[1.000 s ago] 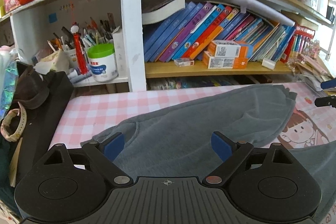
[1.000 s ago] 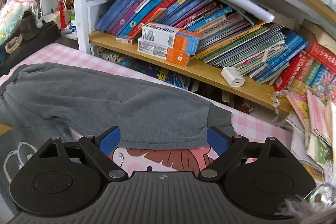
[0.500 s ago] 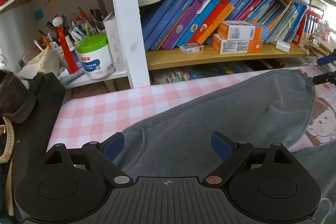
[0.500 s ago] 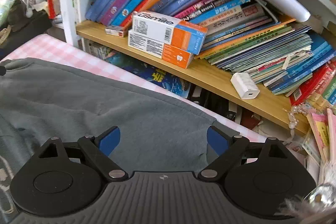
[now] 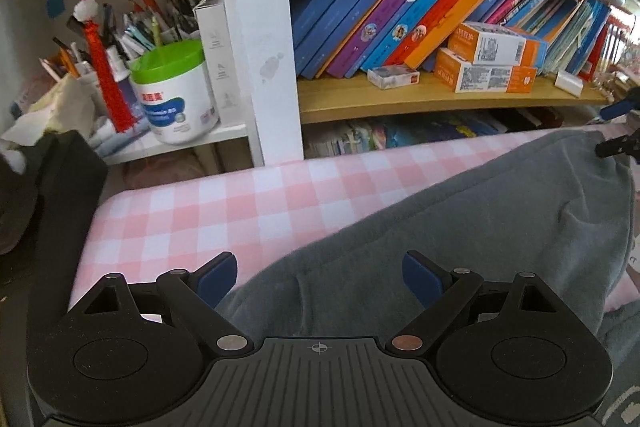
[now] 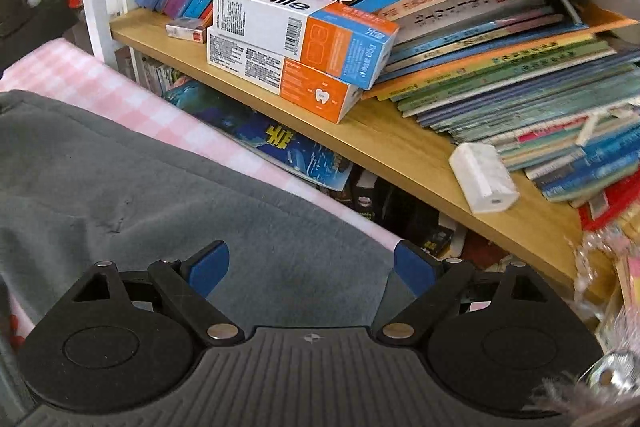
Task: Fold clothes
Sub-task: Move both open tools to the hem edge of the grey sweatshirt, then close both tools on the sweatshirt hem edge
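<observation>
At far left a green-lidded tub [image 5: 176, 93] stands on a white shelf beside a red tassel [image 5: 105, 67]. The left gripper [image 5: 320, 277] hangs over the near-left end of the grey garment [image 5: 460, 227], its jaws wide with nothing pressed between them. The garment lies spread on the pink-checked surface [image 5: 224, 211] (its far edge runs close below the bookshelf). The right gripper [image 6: 310, 269] hovers above the garment's right end [image 6: 160, 195], jaws wide too, empty. Beyond it, two orange boxes [image 6: 296, 47] are stacked on the wooden shelf [image 6: 400, 147], then a white charger [image 6: 482, 177].
</observation>
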Action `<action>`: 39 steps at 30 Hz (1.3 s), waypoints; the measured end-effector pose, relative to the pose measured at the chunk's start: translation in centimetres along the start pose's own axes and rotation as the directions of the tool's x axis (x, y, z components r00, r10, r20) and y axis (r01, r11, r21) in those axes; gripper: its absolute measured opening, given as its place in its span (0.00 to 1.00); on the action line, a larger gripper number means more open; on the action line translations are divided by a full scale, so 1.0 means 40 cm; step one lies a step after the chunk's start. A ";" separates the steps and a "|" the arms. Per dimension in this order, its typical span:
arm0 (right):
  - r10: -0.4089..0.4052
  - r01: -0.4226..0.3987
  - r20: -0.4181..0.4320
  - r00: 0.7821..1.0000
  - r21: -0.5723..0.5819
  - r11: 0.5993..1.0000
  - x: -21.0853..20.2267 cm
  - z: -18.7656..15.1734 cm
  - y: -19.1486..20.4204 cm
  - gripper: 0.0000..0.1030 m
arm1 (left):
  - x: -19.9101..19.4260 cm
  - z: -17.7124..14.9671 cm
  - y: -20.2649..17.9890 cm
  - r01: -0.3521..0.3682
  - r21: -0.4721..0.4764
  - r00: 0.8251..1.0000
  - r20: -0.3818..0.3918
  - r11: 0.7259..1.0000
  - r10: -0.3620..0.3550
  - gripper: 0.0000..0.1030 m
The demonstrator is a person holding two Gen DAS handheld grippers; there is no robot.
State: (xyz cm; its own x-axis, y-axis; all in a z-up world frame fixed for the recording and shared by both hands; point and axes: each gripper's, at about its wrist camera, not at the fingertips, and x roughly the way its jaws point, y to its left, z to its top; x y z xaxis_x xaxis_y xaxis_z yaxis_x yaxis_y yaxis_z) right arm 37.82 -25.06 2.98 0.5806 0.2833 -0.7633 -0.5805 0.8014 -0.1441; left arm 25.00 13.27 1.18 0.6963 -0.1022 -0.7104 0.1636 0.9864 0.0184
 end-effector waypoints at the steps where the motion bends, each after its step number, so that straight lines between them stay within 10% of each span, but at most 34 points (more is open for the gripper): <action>1: 0.005 -0.005 -0.002 1.000 -0.002 1.000 0.007 0.003 -0.004 0.87 | 0.008 0.002 0.005 0.012 0.004 1.000 -0.002 1.000 -0.012 0.89; 31: 0.169 -0.165 -0.056 0.984 0.060 0.984 0.126 0.024 -0.081 0.79 | 0.143 0.017 0.061 0.132 0.048 0.988 -0.089 0.990 -0.127 0.88; 35: 0.180 -0.178 -0.051 0.982 0.049 0.983 0.109 0.025 -0.079 0.50 | 0.140 0.018 0.061 0.142 0.050 0.987 -0.089 0.989 -0.137 0.81; 39: 0.188 -0.186 -0.062 0.980 0.036 0.982 0.093 0.023 -0.071 0.22 | 0.129 0.023 0.050 0.174 0.052 0.981 -0.097 0.983 -0.169 0.45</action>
State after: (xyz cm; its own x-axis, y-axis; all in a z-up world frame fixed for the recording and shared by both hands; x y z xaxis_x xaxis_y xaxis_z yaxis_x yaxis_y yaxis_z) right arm 42.17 -25.79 1.12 0.4241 0.3958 -0.8145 -0.6576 0.7530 0.0235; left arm 29.54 14.59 -1.80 0.5879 -0.2545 -0.7679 0.3188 0.9453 -0.0692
